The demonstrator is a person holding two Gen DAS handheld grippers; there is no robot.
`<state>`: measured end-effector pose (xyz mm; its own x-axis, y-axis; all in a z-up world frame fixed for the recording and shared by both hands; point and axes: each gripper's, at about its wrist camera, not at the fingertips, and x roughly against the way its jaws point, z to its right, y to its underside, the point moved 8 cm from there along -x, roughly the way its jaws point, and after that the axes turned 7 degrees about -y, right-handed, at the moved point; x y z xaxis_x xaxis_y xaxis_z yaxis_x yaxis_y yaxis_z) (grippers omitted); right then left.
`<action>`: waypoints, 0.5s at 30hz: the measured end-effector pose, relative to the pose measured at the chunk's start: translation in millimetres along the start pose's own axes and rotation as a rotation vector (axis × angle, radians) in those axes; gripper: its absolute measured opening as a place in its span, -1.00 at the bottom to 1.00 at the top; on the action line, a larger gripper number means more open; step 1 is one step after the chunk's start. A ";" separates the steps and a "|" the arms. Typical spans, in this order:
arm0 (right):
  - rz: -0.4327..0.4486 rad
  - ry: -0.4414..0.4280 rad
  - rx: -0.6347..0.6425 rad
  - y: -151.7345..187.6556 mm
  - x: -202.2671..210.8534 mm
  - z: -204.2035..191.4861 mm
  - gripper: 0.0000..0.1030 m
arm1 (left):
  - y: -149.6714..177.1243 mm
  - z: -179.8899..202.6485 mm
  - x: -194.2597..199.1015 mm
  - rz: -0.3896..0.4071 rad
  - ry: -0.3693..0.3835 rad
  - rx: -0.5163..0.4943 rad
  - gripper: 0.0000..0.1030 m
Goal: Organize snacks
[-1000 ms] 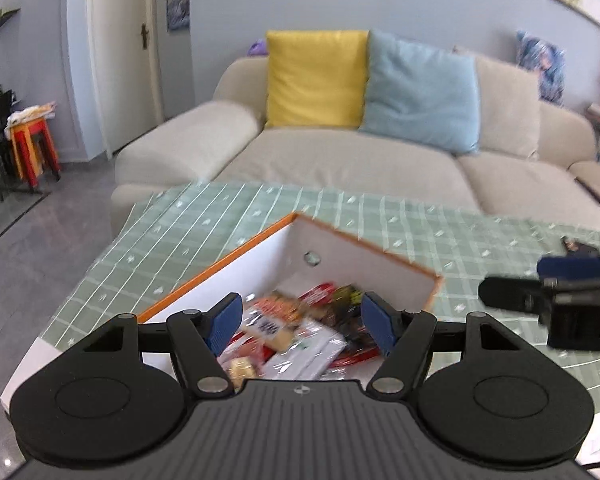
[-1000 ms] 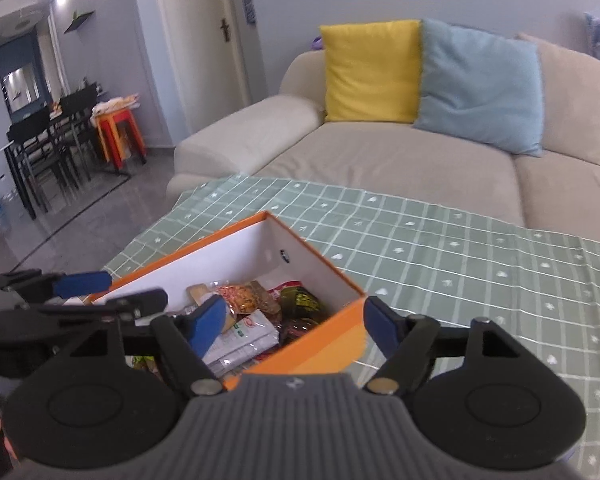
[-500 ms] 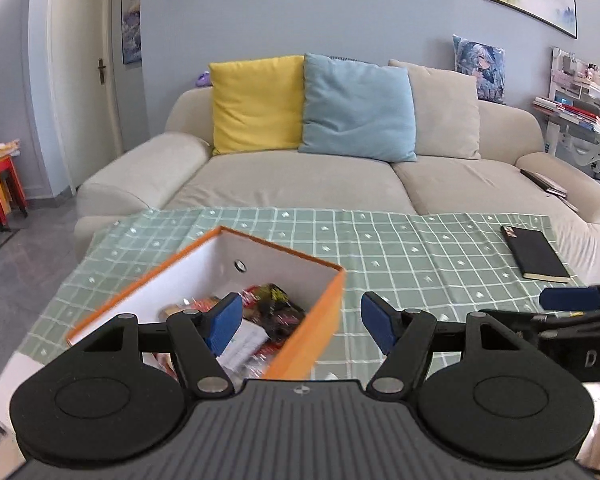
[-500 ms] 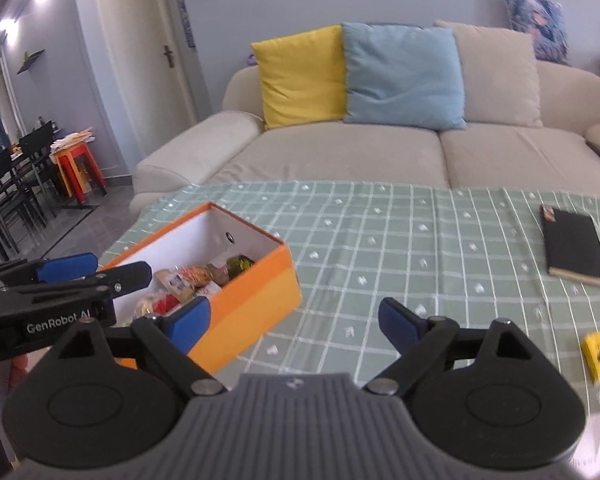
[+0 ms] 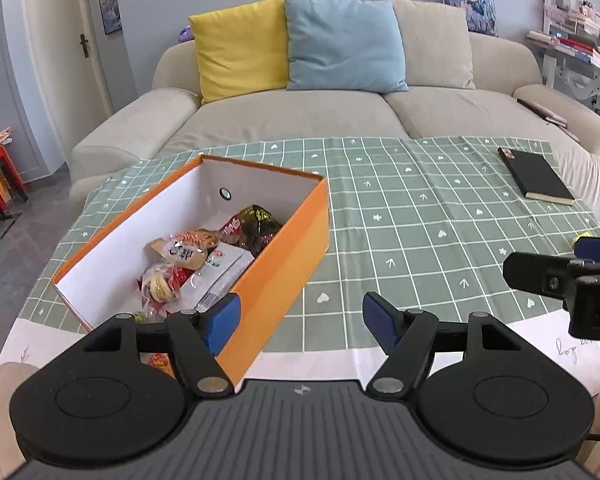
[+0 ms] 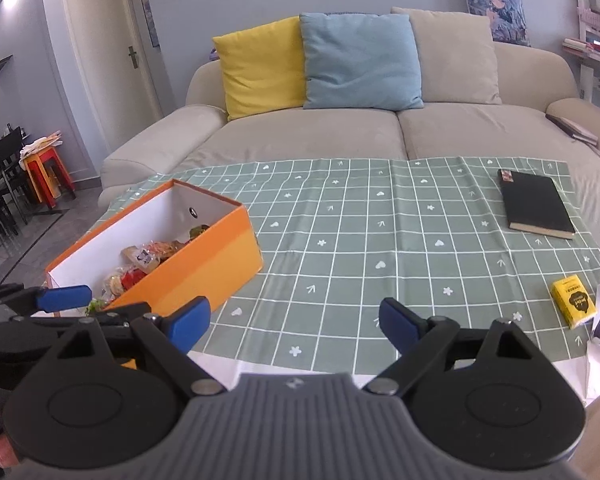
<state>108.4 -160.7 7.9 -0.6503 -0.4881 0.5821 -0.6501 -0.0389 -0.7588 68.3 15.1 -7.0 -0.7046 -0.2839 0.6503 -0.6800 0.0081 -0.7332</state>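
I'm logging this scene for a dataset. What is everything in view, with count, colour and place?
box: one, orange, white inside, table's left
snack packets: several, mixed colours, inside the box
small pack: one, yellow, table's right edge
book: one, black, far right of table
tablecloth: one, green checked, on the table
cushions: yellow, blue, beige, on the beige sofa
left gripper: open, empty
right gripper: open, empty

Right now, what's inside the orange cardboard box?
The orange cardboard box holds a heap of wrapped snacks: a dark shiny bag at the far end, and red and white packets nearer. Whatever lies under the heap is covered.
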 end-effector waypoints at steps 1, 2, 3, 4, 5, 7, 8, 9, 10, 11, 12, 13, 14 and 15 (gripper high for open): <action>0.001 0.001 0.000 0.6 0.2 0.4 0.72 | 1.5 0.2 -0.3 -0.004 -0.002 0.001 0.59; 0.003 0.002 0.002 0.5 0.2 -0.2 0.72 | 2.7 -0.7 -1.2 -0.011 -0.004 0.004 0.59; 0.005 0.003 0.005 0.3 0.1 -0.9 0.72 | 3.9 -0.4 -2.6 -0.019 -0.005 0.008 0.59; 0.007 0.005 0.009 0.4 0.0 -1.7 0.72 | 5.5 -0.8 -4.0 -0.028 -0.004 0.012 0.59; 0.008 0.005 0.012 -0.1 -0.5 -2.8 0.72 | 7.5 -1.5 -5.4 -0.040 -0.004 0.015 0.59; 0.005 0.001 0.021 0.9 -1.0 -5.4 0.72 | 9.6 -0.1 -8.4 -0.058 -0.006 0.009 0.59; 0.002 -0.001 0.026 0.8 -1.7 -6.4 0.72 | 10.9 0.6 -8.9 -0.064 -0.010 0.003 0.59; -0.001 -0.002 0.031 1.3 -2.2 -7.7 0.72 | 12.1 1.3 -9.5 -0.070 -0.015 -0.005 0.59; -0.004 -0.002 0.039 1.9 -2.6 -8.7 0.72 | 13.0 1.4 -10.0 -0.073 -0.022 -0.012 0.59; -0.008 -0.003 0.046 2.2 -3.5 -9.5 0.72 | 13.9 1.1 -10.1 -0.075 -0.028 -0.016 0.59; -0.013 -0.004 0.053 2.8 -4.4 -10.6 0.72 | 14.3 0.6 -10.2 -0.078 -0.032 -0.017 0.59; -0.019 -0.005 0.058 3.4 -5.4 -11.6 0.72 | 14.6 -0.2 -10.6 -0.081 -0.035 -0.015 0.59; -0.024 -0.006 0.061 3.9 -6.4 -12.6 0.72 | 15.1 -1.0 -10.6 -0.084 -0.036 -0.012 0.59; -0.030 -0.008 0.064 4.5 -7.3 -13.6 0.72 | 15.4 -1.9 -10.9 -0.087 -0.037 -0.008 0.60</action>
<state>104.9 -145.4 4.2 -0.6277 -0.4930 0.6025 -0.6422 -0.1094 -0.7587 65.1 20.2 -25.0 -0.6346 -0.3194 0.7037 -0.7402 -0.0107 -0.6724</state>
